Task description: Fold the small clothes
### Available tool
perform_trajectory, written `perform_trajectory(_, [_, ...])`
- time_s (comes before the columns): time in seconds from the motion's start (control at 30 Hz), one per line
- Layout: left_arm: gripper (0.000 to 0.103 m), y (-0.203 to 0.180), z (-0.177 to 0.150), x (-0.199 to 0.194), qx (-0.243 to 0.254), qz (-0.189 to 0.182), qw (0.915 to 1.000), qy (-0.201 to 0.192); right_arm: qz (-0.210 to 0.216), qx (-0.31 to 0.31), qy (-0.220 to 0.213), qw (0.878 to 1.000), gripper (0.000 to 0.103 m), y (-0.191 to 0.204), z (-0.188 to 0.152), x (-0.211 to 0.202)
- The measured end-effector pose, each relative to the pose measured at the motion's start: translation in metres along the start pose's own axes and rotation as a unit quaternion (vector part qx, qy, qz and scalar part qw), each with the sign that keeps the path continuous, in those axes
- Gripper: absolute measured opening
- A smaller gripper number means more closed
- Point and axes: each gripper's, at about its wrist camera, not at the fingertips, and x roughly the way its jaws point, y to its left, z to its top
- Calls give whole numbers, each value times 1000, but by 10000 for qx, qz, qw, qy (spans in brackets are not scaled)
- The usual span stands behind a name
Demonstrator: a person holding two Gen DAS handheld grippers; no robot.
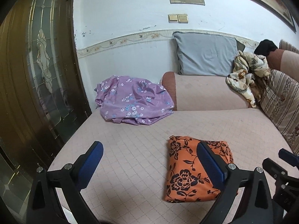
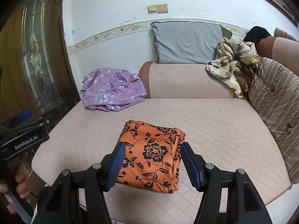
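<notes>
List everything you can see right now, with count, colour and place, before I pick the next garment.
folded garment: 1, orange with black flowers, near middle of the sofa seat
crumpled garment: 1, purple with small flowers, far left of the seat
sofa seat: 1, pale pink quilted
pillow: 1, grey-blue, against the wall
blanket: 1, cream and brown floral, bunched on the right
striped cushion: 1, beige and brown, right edge
door: 1, dark wood with glass, left
wall switches: 2, beige, above the pillow
left tongs: open, over bare seat
right tongs: open, straddling the folded garment, not gripping it
</notes>
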Motion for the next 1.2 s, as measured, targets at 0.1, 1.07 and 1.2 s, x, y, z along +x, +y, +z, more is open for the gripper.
perform_trajectory(0.1, [100,2,2,-4,6,10,10000,-84,4,-70,-36,10000,66,6,2,-2])
perform_trajectory(1.07, [100,13,7,-16,-31,-43,9999,-108,-238,65,-236,9994,66,18,10,-11])
perform_trajectory(1.2, [100,16,6,-14,-69,-65,9999,-64,-247,108,-246,9993,66,19,10,-11])
